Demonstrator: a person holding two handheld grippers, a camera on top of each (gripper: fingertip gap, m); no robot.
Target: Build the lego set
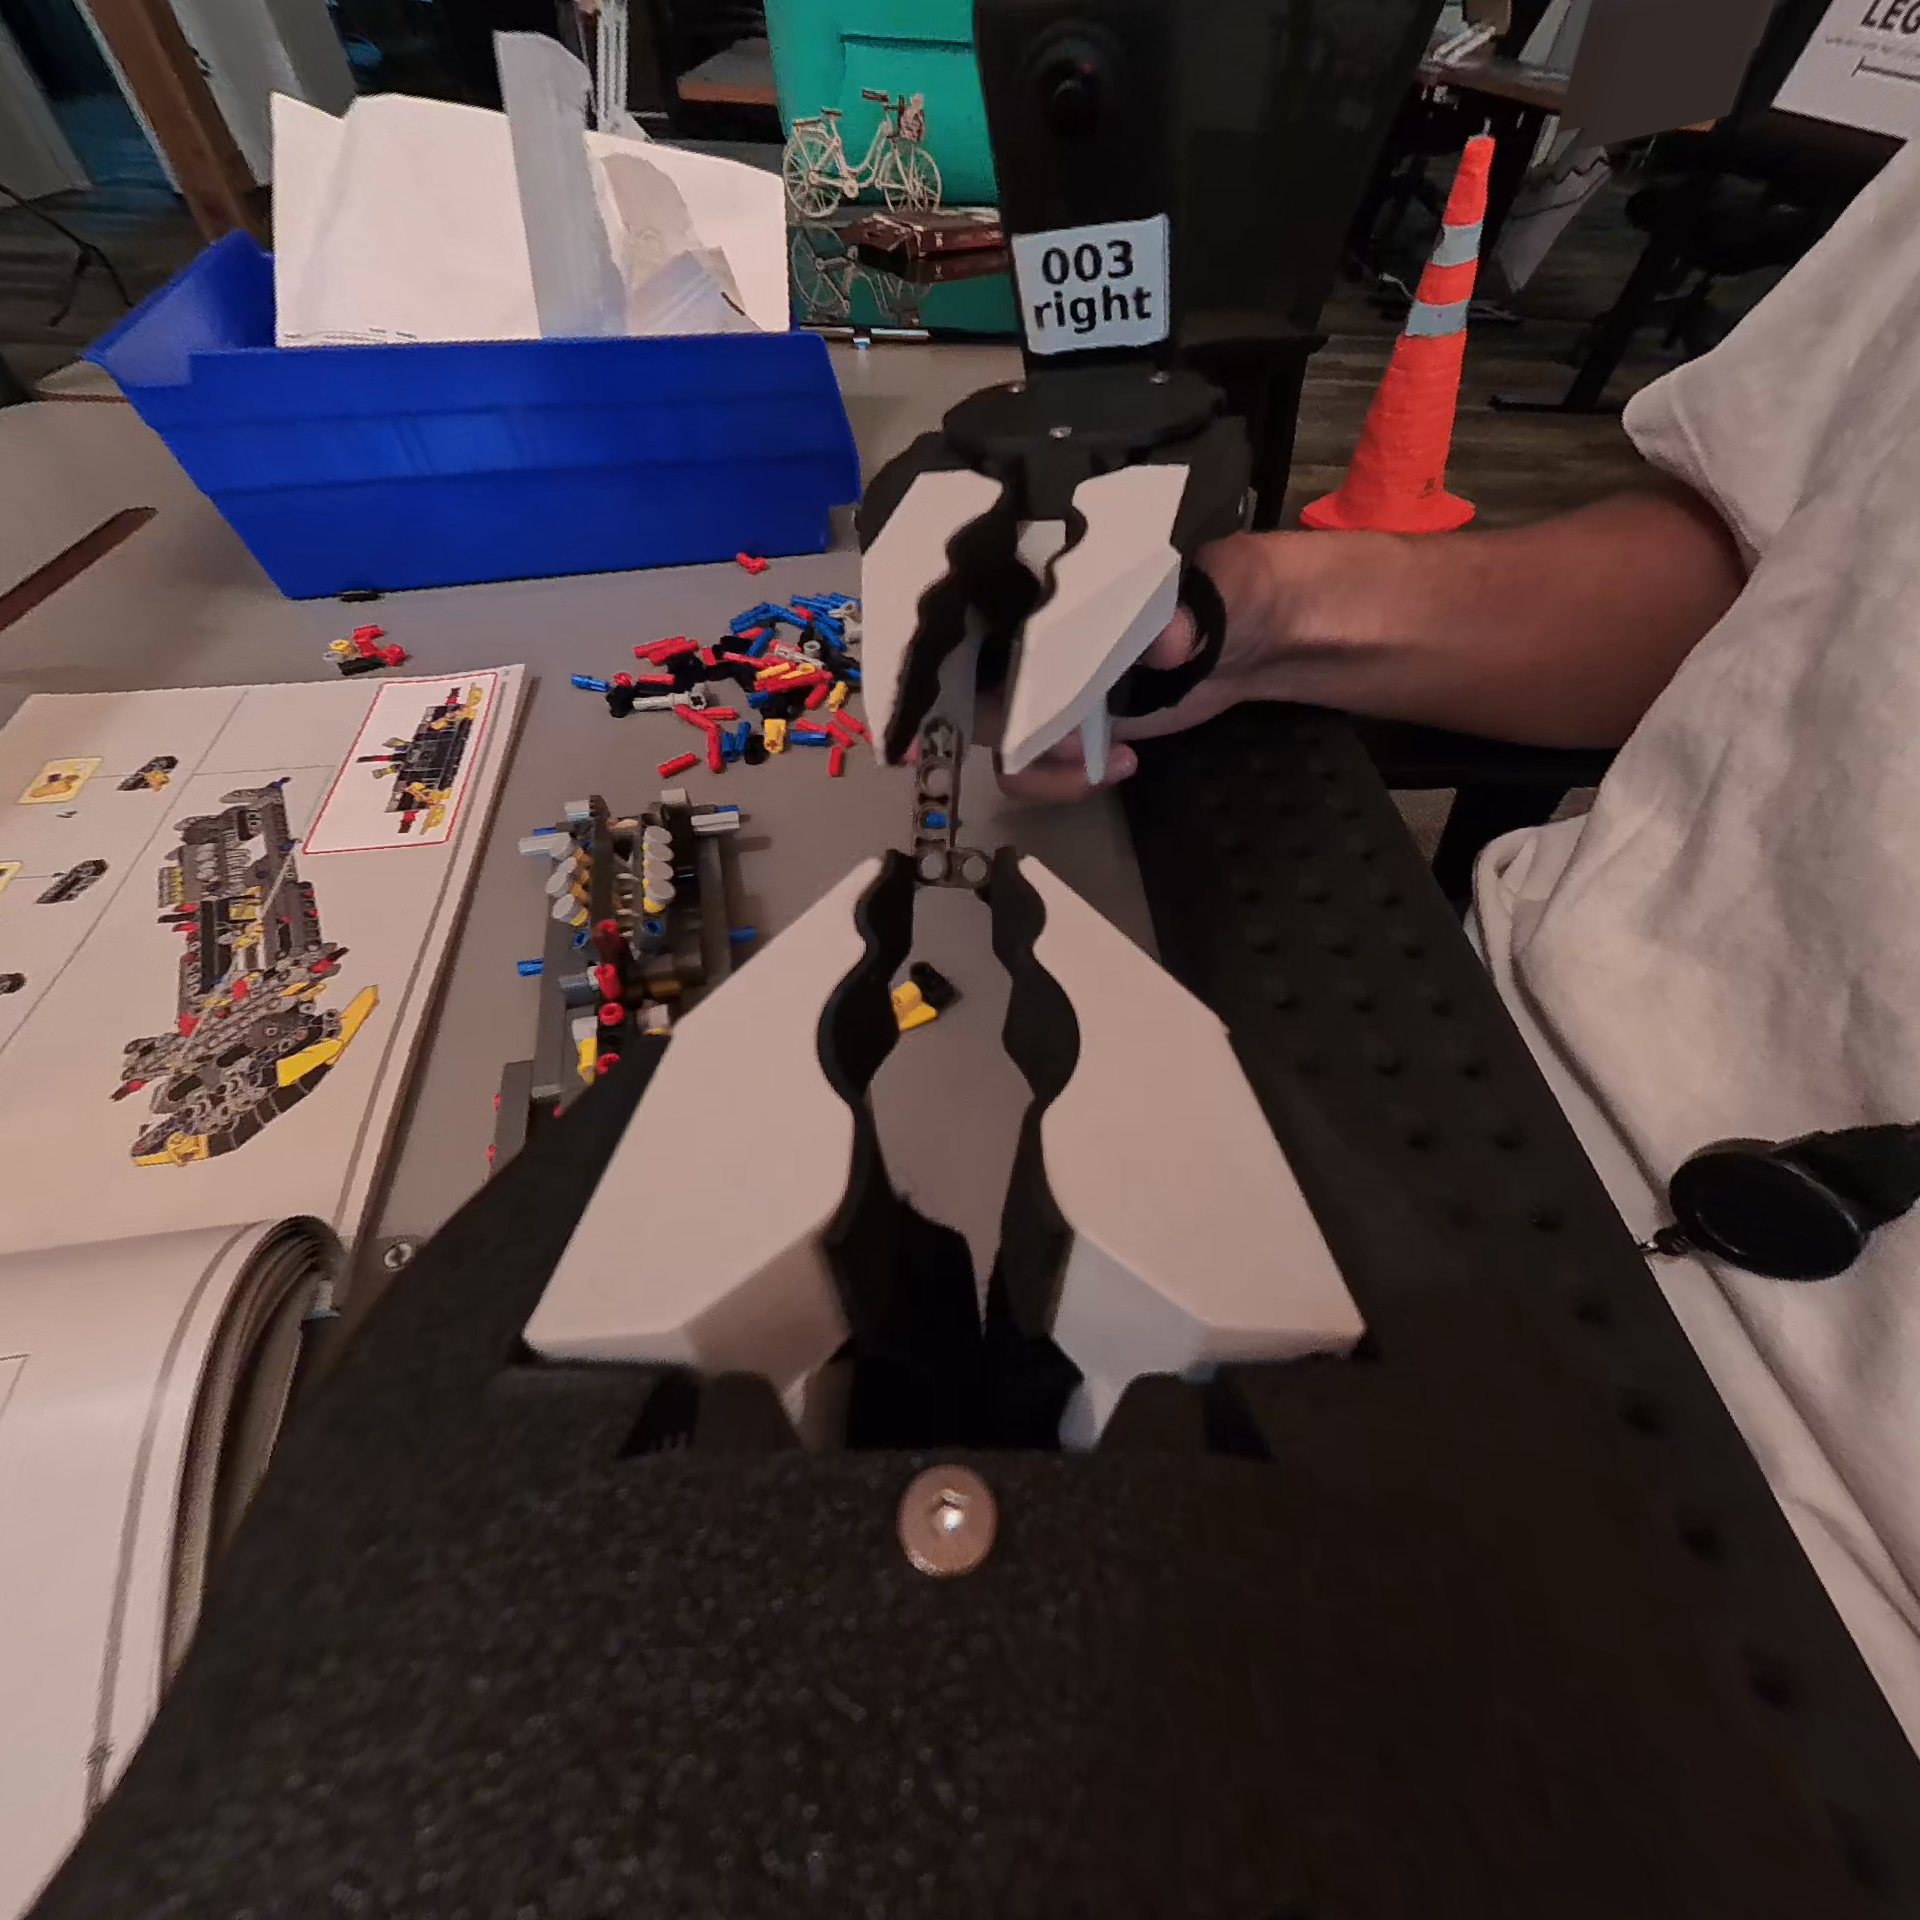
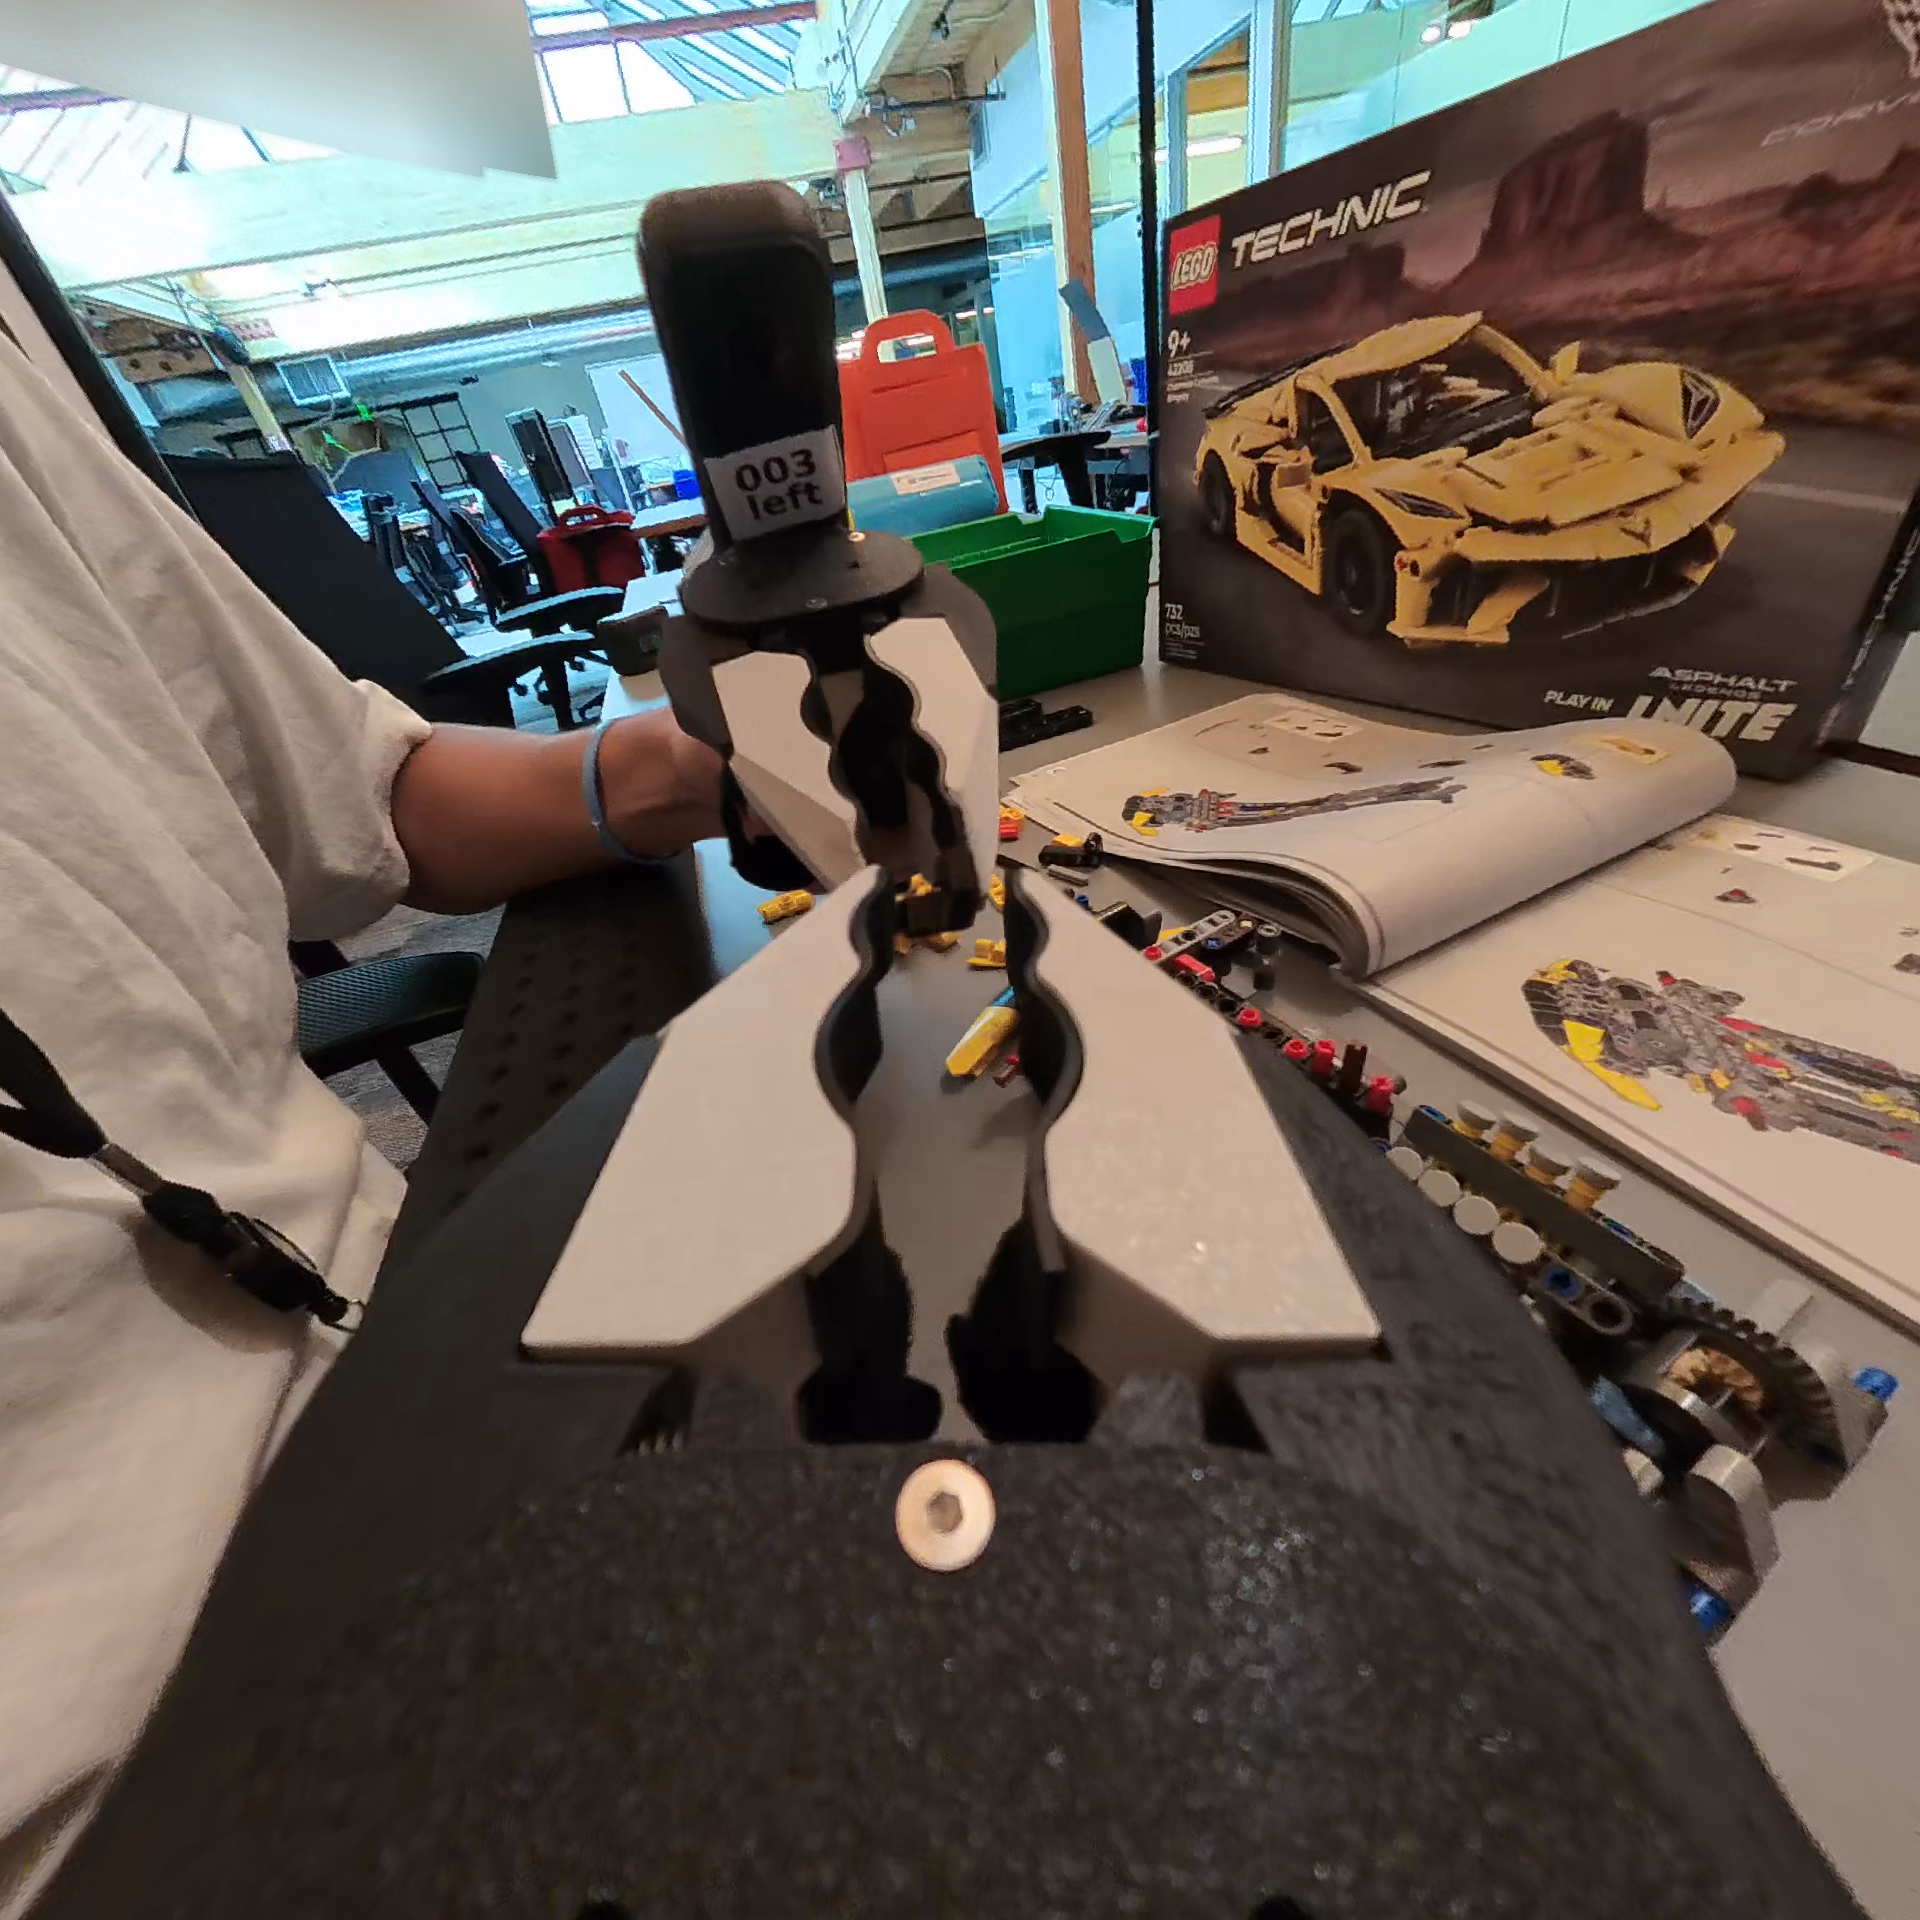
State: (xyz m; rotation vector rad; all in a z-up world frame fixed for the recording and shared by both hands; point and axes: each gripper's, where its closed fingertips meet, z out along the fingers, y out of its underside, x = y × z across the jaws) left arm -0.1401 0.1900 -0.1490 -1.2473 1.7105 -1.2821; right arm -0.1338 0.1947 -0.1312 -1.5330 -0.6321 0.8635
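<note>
Left tongs (image 1: 948,868) and right tongs (image 1: 940,743) both clamped on one dark grey Technic beam (image 1: 938,805) held above the counter (image 1: 644,623), partly built chassis (image 1: 634,914) beside the open instruction booklet (image 1: 239,914), loose pins (image 1: 748,686) beyond.

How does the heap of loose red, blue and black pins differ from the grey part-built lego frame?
The heap of pins is scattered, unjoined pieces; the lego frame is one joined assembly. The heap is mostly red, blue and black; the frame mostly grey, with pale round pieces. Both rest on the grey table.
</note>
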